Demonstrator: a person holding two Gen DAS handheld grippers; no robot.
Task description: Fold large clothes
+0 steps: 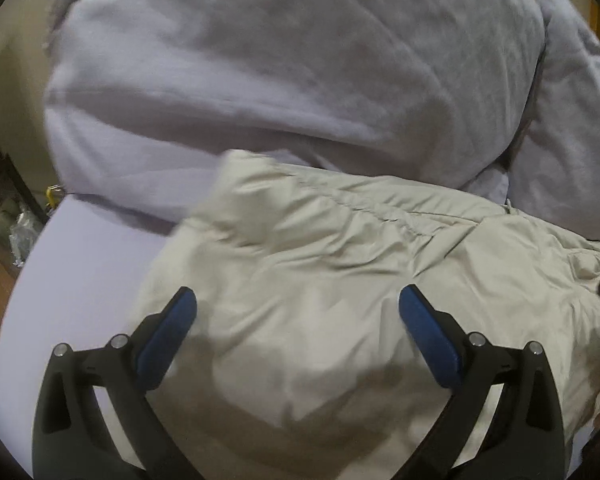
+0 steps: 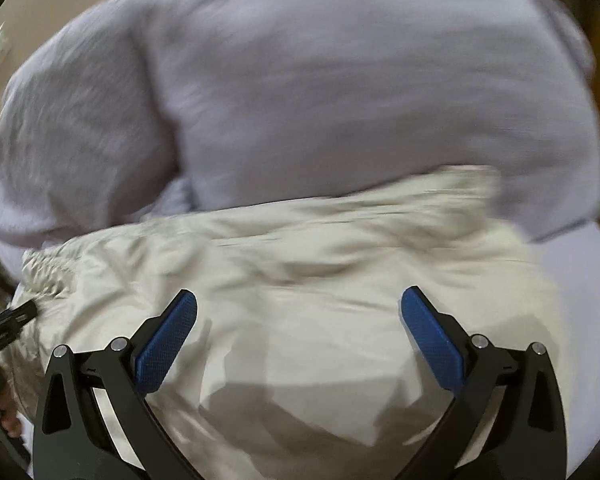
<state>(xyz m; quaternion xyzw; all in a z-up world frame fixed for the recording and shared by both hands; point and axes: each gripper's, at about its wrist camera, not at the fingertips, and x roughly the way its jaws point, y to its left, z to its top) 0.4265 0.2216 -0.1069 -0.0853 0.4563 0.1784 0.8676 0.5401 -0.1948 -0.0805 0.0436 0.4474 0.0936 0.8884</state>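
A cream-coloured garment [image 1: 332, 264] of thin crinkled cloth lies bunched on a pale lilac sheet [image 1: 80, 264]. My left gripper [image 1: 298, 300] hovers open over its left part, with nothing between the blue pads. In the right wrist view the same cream garment [image 2: 300, 264] fills the lower half, blurred by motion. My right gripper [image 2: 299, 300] stands open above it, fingers wide apart and holding nothing. A gathered, elastic-looking edge [image 2: 48, 272] of the garment shows at the left.
A big lilac-grey blanket or duvet [image 1: 292, 60] is heaped behind the garment, seen again as the blanket [image 2: 340, 80]. The other gripper's black frame [image 2: 8, 320] and a hand [image 2: 4, 412] sit at the left edge. Floor clutter [image 1: 16, 224] lies beyond the bed's left side.
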